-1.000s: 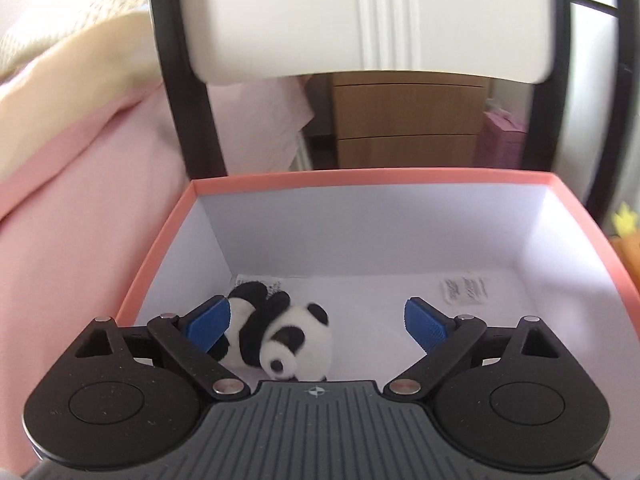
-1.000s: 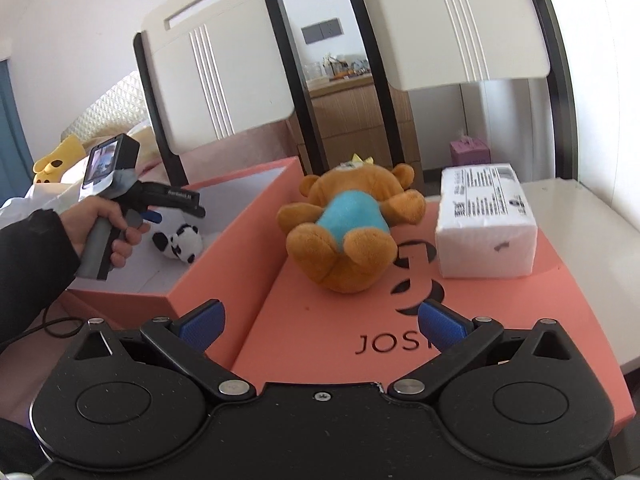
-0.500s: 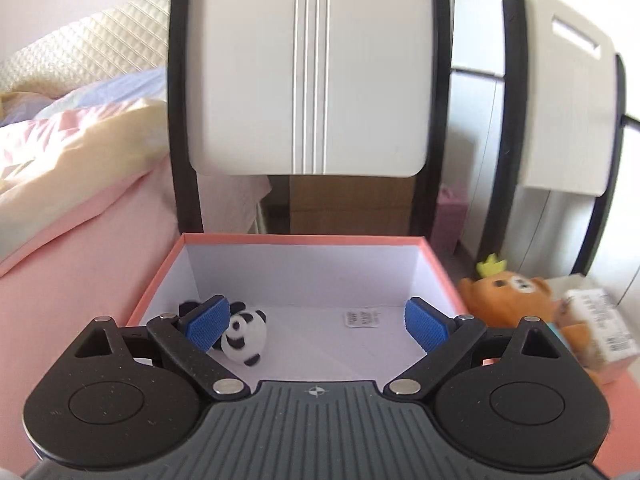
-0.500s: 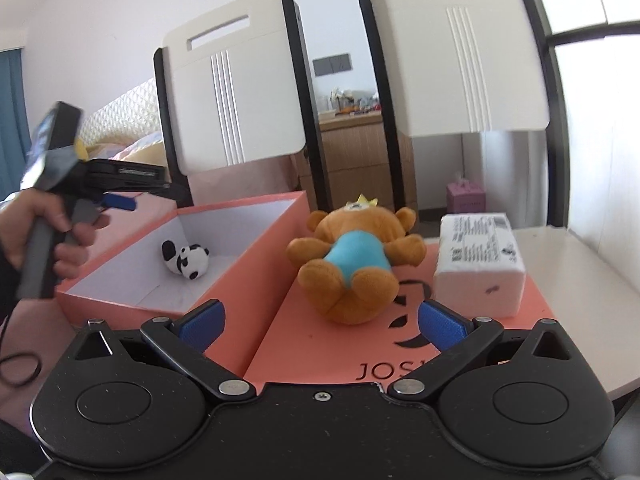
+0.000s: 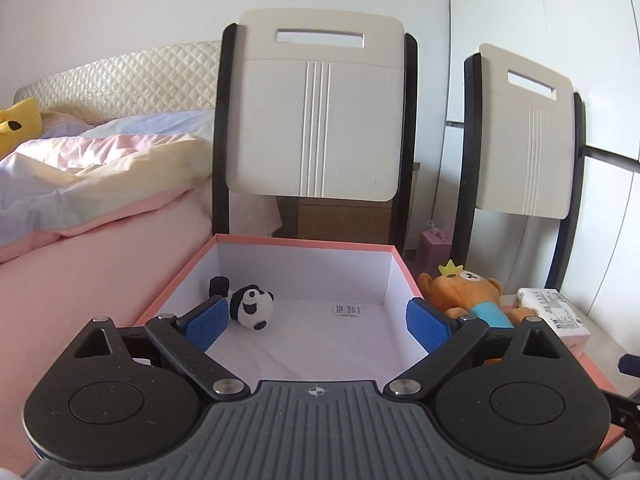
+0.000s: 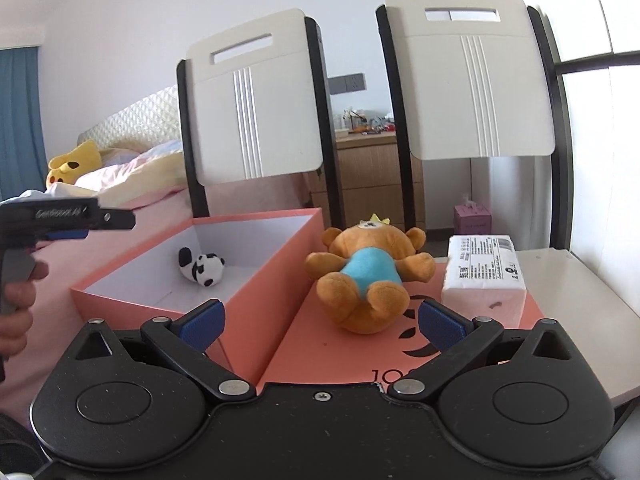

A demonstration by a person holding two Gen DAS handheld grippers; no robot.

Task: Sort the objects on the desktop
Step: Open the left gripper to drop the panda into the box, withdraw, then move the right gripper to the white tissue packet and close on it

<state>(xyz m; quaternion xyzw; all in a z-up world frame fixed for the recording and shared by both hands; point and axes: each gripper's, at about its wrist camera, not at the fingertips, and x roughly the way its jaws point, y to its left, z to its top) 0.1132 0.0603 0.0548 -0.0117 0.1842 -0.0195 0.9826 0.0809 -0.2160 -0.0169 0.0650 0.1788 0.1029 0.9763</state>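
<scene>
Bench (image 6: 580,304): pale top, carries everything below; a bare strip shows at 3 o'clock of my right view.

Box lid (image 6: 340,356): coral, lying flat, printed side up, filling the middle of the right view.

Box (image 6: 256,300): coral outside, white inside, open-topped, touching the lid's 9 o'clock edge. In the left view it lies dead ahead at 12 o'clock.

Tissue pack (image 6: 484,272): white, on the lid at 2 o'clock of the right tool, long axis running 9 to 3.

Bear (image 6: 368,272): orange plush in a teal shirt, on its back on the lid, feet toward me, head away. Its long axis runs 6 to 12, straight along the right tool's line of reach.

Panda (image 5: 248,304): small plush lying on its side on the box floor, far-left corner, at 11 o'clock of the left tool. A paper tag lies apart from it on the floor.

Left tool (image 5: 316,324): pads spread wide, nothing between them, held above the near box rim.

Right tool (image 6: 320,322): pads spread wide, nothing between them, low over the lid's near end.

Judgement: panda lies sorted in the box; bear and tissue pack lie outside it. The right tool is nearer both. If the bear goes next, I would close across its belly, which sits crosswise to the pads.
</scene>
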